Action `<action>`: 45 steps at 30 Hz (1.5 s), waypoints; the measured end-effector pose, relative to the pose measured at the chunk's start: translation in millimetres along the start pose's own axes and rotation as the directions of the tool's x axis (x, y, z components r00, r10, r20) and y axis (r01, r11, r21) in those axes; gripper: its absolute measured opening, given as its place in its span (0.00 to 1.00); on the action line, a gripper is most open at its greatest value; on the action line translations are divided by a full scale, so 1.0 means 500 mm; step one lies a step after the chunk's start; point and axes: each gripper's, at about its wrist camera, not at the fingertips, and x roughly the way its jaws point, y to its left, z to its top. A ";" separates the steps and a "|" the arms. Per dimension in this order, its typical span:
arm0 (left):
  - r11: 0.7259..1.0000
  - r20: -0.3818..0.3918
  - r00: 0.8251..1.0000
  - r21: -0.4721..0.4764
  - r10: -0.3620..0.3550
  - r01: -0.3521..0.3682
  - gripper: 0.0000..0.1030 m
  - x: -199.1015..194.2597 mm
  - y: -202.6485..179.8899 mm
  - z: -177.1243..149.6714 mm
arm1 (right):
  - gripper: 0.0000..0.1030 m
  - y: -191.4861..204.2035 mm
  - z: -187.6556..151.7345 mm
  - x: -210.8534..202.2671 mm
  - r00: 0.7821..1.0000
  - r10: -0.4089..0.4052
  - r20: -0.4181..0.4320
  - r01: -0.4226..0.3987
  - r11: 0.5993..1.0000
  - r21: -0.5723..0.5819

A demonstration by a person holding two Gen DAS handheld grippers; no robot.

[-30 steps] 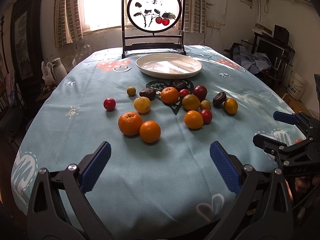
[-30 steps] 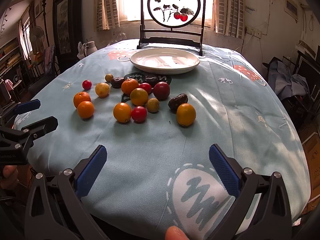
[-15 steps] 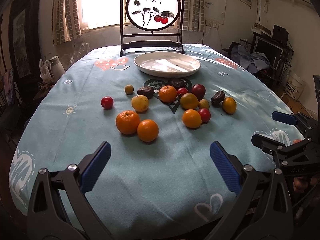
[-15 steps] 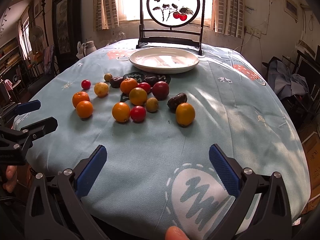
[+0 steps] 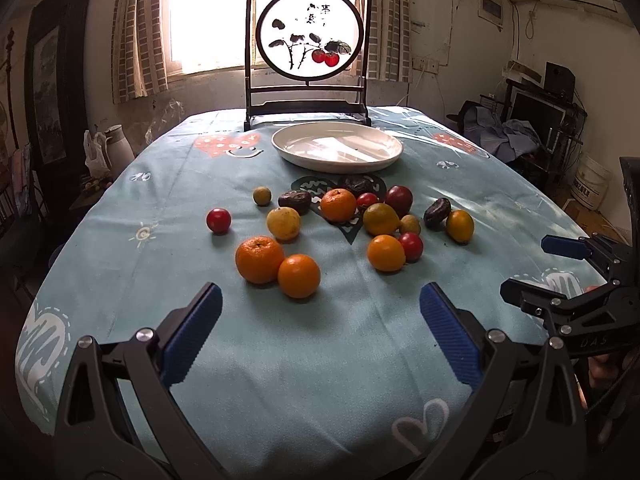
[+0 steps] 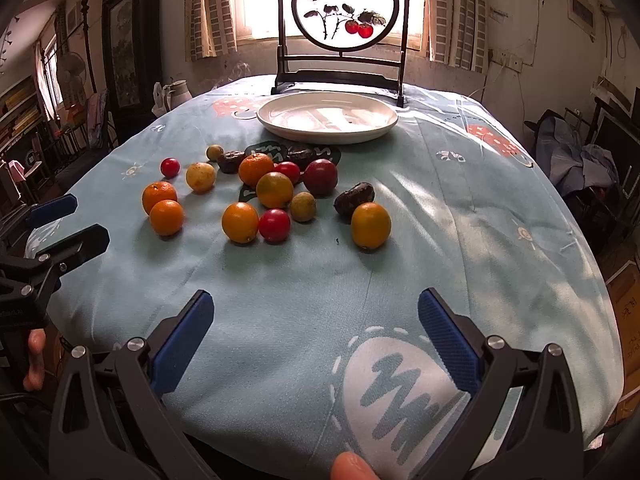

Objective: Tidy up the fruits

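A round picture of red fruit in a dark stand point(image 5: 307, 46) sits at the far end of the counter point(image 5: 160, 200). A white jug point(image 5: 116, 146) stands beside striped curtains point(image 6: 210, 8).

We see the dark fruit point(image 5: 357, 185) partly hidden behind the orange point(image 5: 338, 205); the table point(image 5: 120, 248) runs under the fingers point(image 5: 192, 332), its near edge hidden.

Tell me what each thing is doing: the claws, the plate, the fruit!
Left claw: open, holding nothing.
Right claw: open, holding nothing.
White plate: empty, upright on the tablecloth.
Fruits: loose on the cloth, none in the plate.
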 end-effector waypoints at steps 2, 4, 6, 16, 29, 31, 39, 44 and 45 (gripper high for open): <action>1.000 0.004 1.000 -0.008 0.009 -0.009 0.98 0.004 0.004 -0.002 | 0.99 -0.005 0.001 0.007 1.000 0.001 -0.005 -0.001 1.000 0.001; 1.000 -0.013 1.000 -0.016 0.001 -0.001 0.98 0.013 0.008 -0.003 | 0.99 -0.006 0.002 0.013 1.000 0.006 -0.008 -0.006 1.000 0.001; 0.999 -0.039 0.999 -0.031 -0.010 0.009 0.98 0.026 0.014 -0.005 | 0.99 -0.013 0.009 0.020 1.000 0.016 -0.016 -0.016 1.000 0.012; 0.999 -0.121 0.992 -0.015 -0.035 0.033 0.98 0.087 0.051 -0.001 | 0.99 -0.052 0.039 0.075 0.999 0.040 -0.026 -0.039 0.998 0.047; 0.991 -0.155 0.979 -0.003 -0.131 0.132 0.88 0.138 0.081 0.018 | 0.57 -0.110 0.099 0.204 0.984 0.022 -0.175 -0.014 0.999 0.045; 0.988 -0.171 0.974 0.012 -0.147 0.151 0.80 0.149 0.073 0.020 | 0.50 -0.118 0.097 0.214 0.980 0.047 -0.195 -0.034 0.997 0.066; 0.983 -0.216 0.963 0.046 -0.163 0.177 0.63 0.187 0.044 0.030 | 0.38 -0.135 0.092 0.206 0.981 0.090 -0.172 -0.070 0.990 0.119; 0.985 -0.239 0.962 0.074 -0.131 0.153 0.44 0.201 0.033 0.039 | 0.38 -0.139 0.092 0.205 0.981 0.104 -0.166 -0.083 0.988 0.129; 0.987 -0.239 0.964 0.082 -0.112 0.135 0.37 0.203 0.031 0.042 | 0.38 -0.141 0.092 0.206 0.980 0.109 -0.165 -0.087 0.987 0.134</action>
